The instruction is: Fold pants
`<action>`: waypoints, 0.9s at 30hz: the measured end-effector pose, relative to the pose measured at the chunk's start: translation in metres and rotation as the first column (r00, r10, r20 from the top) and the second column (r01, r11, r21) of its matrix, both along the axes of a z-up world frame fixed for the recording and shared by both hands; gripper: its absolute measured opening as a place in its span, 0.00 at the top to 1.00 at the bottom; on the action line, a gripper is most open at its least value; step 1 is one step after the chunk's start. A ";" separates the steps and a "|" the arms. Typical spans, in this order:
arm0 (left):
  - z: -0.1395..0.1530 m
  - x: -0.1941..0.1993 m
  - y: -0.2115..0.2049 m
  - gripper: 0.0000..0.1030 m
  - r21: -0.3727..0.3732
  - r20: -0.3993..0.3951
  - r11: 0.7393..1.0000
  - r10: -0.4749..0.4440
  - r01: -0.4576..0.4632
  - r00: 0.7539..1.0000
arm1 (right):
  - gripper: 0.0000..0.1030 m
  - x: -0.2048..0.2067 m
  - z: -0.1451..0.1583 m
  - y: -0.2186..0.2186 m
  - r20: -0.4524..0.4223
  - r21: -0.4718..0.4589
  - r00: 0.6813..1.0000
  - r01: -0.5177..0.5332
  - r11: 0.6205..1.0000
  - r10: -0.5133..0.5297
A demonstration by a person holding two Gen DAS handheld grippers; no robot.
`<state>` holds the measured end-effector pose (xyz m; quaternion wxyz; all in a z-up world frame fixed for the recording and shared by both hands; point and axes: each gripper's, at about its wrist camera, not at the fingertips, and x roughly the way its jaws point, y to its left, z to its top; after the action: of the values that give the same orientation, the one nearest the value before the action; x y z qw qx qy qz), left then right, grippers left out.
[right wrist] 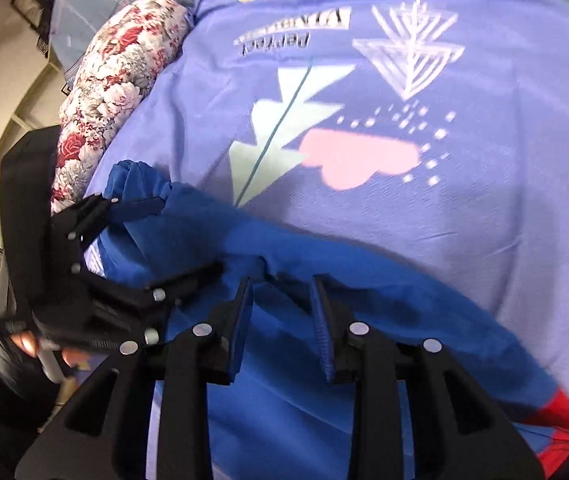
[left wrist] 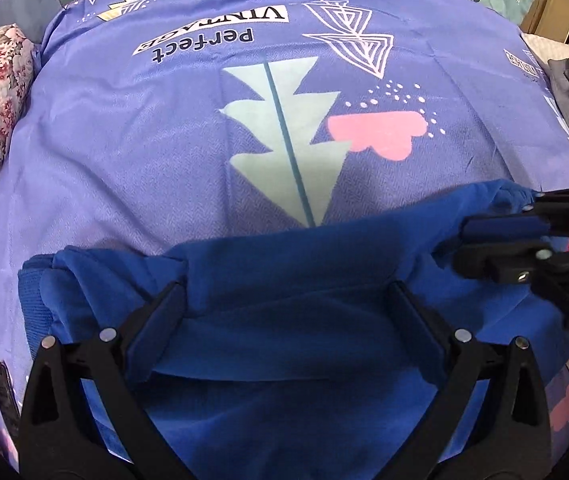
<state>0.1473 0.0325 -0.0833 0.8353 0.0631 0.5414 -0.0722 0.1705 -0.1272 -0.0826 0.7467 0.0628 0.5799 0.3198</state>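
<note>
Left wrist view: my left claw (left wrist: 284,320) is spread wide around a bunch of blue pants (left wrist: 304,264) | right claw (right wrist: 282,320) part open, pants between, grip unclear | pants lie on purple bed sheet (left wrist: 164,140).

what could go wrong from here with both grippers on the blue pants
1. The left gripper stands wide around a bunched fold of the blue pants; it looks open, so the fold may sag or slip out.
2. The right gripper has cloth between narrow jaws, but a firm pinch is unclear; uneven hold could skew the crease.
3. The grippers work close together and might bump, or snag the purple sheet.
</note>
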 end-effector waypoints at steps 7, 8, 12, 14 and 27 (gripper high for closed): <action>0.004 -0.009 0.004 0.02 -0.021 0.017 1.000 -0.010 0.010 1.000 | 0.68 0.005 -0.009 0.023 -0.060 -0.012 0.998 0.000 1.000 -0.001; 0.005 -0.011 0.005 0.02 -0.021 0.021 1.000 -0.013 0.014 1.000 | 0.68 0.008 -0.009 0.026 -0.065 -0.008 0.998 0.005 1.000 -0.005; 0.009 -0.017 0.009 0.02 -0.028 0.030 1.000 -0.013 0.014 0.999 | 0.68 0.019 -0.009 0.038 -0.068 -0.029 0.997 0.026 0.999 -0.028; 0.010 -0.018 0.011 0.02 -0.038 0.028 0.999 -0.009 0.010 1.000 | 0.70 0.024 -0.009 0.046 -0.057 -0.050 0.998 0.020 0.999 -0.023; 0.014 -0.036 0.026 0.02 -0.040 0.025 0.999 0.016 -0.015 1.000 | 0.94 0.026 0.038 0.034 0.193 -0.143 0.981 0.013 0.990 0.014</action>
<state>0.1115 0.0586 -0.0696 0.8437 0.0433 0.5297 -0.0755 0.1964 -0.0931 -0.0445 0.8019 -0.0225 0.5262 0.2821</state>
